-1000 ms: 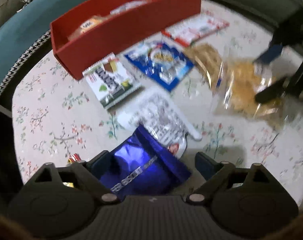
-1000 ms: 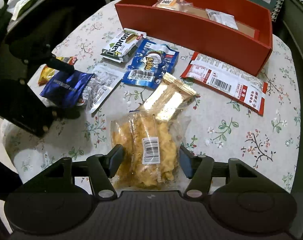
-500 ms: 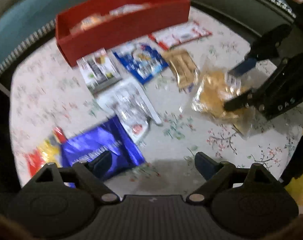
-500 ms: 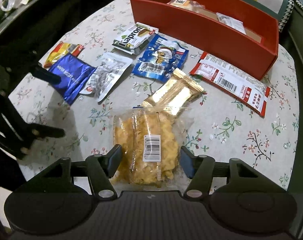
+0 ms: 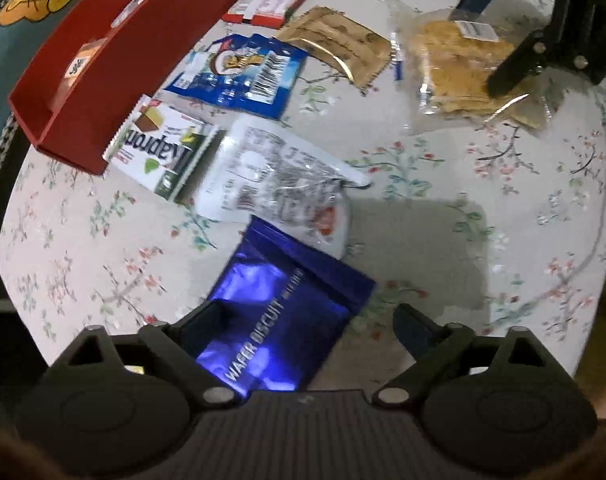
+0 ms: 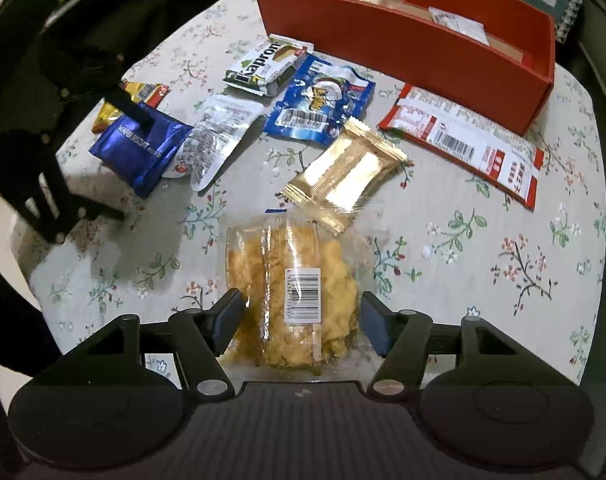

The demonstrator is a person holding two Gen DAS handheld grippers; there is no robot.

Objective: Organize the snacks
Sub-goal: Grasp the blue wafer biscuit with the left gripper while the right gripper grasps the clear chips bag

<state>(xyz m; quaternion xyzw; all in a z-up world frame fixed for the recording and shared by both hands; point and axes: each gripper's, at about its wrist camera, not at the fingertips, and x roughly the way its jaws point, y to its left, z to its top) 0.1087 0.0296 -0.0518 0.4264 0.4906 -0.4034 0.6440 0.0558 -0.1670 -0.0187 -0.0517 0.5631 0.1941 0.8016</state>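
Red box [image 6: 403,44] is holding a few packets beyond both jaws; the right gripper [image 6: 301,314] is opening around the clear crisps bag [image 6: 295,280], while the left gripper [image 5: 303,328] is straddling, jaws apart, the blue wafer pack [image 5: 279,312].

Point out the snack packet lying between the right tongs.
The clear bag of yellow crisps with a barcode sticker; every other packet lies farther off toward the red box.

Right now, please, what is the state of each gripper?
Left gripper: open, blue wafer biscuit packet between its jaws, not gripped.
Right gripper: jaws opening, clear snack bag between them, not pressed.
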